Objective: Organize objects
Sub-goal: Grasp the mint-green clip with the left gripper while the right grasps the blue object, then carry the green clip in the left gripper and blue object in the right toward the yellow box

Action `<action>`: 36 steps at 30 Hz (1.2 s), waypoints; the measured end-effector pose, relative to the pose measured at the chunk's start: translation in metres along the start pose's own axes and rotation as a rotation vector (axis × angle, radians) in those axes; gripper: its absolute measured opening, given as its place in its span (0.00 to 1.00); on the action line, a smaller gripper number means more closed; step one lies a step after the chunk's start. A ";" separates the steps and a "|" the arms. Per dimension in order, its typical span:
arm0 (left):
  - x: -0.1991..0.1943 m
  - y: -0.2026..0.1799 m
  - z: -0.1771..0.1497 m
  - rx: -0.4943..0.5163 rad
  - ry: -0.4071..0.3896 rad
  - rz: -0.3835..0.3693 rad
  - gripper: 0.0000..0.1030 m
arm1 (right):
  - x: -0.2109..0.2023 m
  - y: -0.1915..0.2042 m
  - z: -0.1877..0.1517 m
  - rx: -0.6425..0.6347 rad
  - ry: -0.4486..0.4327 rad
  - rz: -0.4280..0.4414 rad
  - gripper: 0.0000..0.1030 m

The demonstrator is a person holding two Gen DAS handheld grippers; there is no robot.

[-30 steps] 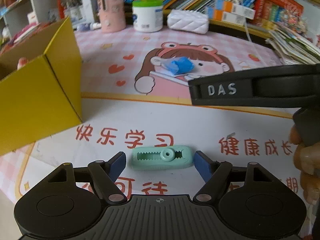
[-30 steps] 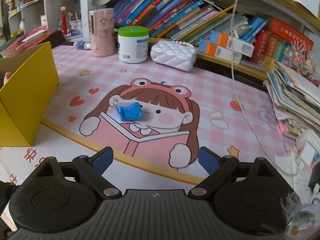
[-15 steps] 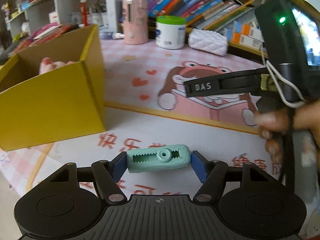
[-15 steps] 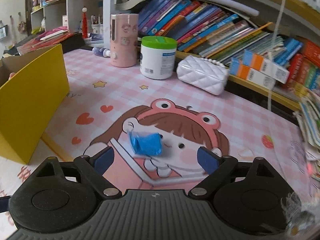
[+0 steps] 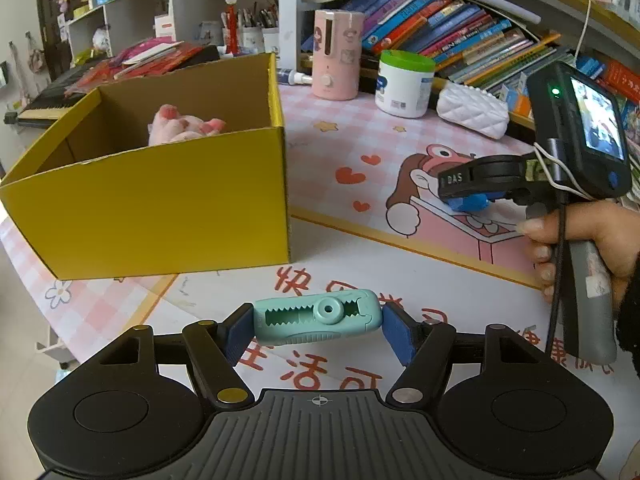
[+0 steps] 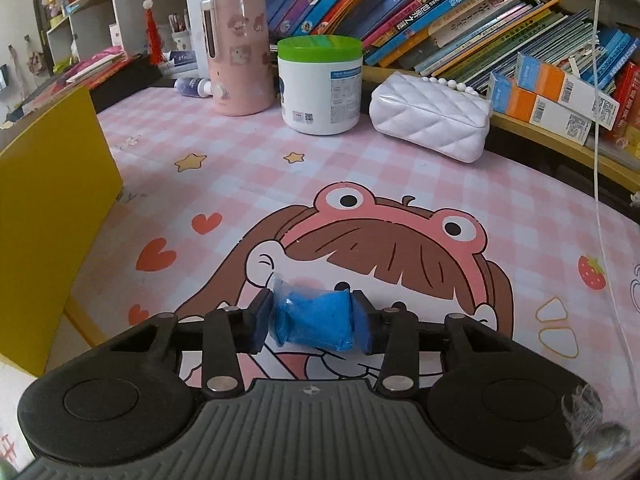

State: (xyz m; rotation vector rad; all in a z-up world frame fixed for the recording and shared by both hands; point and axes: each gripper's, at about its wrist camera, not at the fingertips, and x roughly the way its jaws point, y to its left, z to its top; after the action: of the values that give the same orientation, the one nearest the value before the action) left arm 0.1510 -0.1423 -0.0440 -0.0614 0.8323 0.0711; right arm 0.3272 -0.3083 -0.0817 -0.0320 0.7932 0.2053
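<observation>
Left gripper: the left gripper (image 5: 318,330) is pinching the mint-green toothed clip (image 5: 316,317) by its two short ends, one blue pad pressing on each end. The clip is lying lengthwise across the gap, slightly tilted, and seems to be hanging just clear of the mat.
Right gripper: the right gripper (image 6: 312,322) is pressing its pads together on the blue wrapped packet (image 6: 314,322), which is bulging between them. In the left wrist view the same gripper (image 5: 466,200) is showing at 3 o'clock, pointing toward the box, with a person's hand (image 5: 576,240) wrapping its grey handle.
Clip: sitting at 6 o'clock in the left wrist view, between the fingers, over the red characters printed on the mat.
Packet: sitting at 6 o'clock in the right wrist view, over the face of the cartoon girl printed on the pink checked mat (image 6: 400,184); whether it is touching the mat, I cannot tell.
Yellow box (image 5: 152,208): standing open at 9 to 10 o'clock in the left wrist view, near the clip but apart from it, and holding a pink plush toy (image 5: 182,130).
Back of the desk: a pink cylinder (image 6: 238,52), a white jar with a green lid (image 6: 320,86) and a white quilted purse (image 6: 432,120) are standing in a row from 11 to 1 o'clock, before a shelf of books (image 6: 440,20).
</observation>
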 end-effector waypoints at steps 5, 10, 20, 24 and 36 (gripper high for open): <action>-0.004 0.006 0.002 -0.008 -0.022 -0.007 0.66 | -0.024 0.005 -0.002 0.019 -0.035 -0.019 0.36; -0.011 0.015 0.002 -0.018 -0.052 -0.016 0.66 | -0.058 0.020 -0.014 0.053 -0.035 -0.049 0.36; -0.037 0.053 -0.003 -0.044 -0.117 -0.026 0.66 | -0.138 0.081 -0.041 0.050 -0.069 -0.052 0.36; -0.050 0.074 -0.010 -0.050 -0.133 -0.022 0.66 | -0.159 0.106 -0.055 0.033 -0.073 -0.071 0.36; -0.082 0.126 -0.031 -0.057 -0.157 -0.022 0.66 | -0.193 0.173 -0.095 -0.063 -0.069 -0.150 0.36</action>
State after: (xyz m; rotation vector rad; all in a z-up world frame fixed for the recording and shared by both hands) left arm 0.0619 -0.0225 -0.0074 -0.1171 0.6726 0.0777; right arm 0.0947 -0.1821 -0.0031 -0.1430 0.7118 0.0889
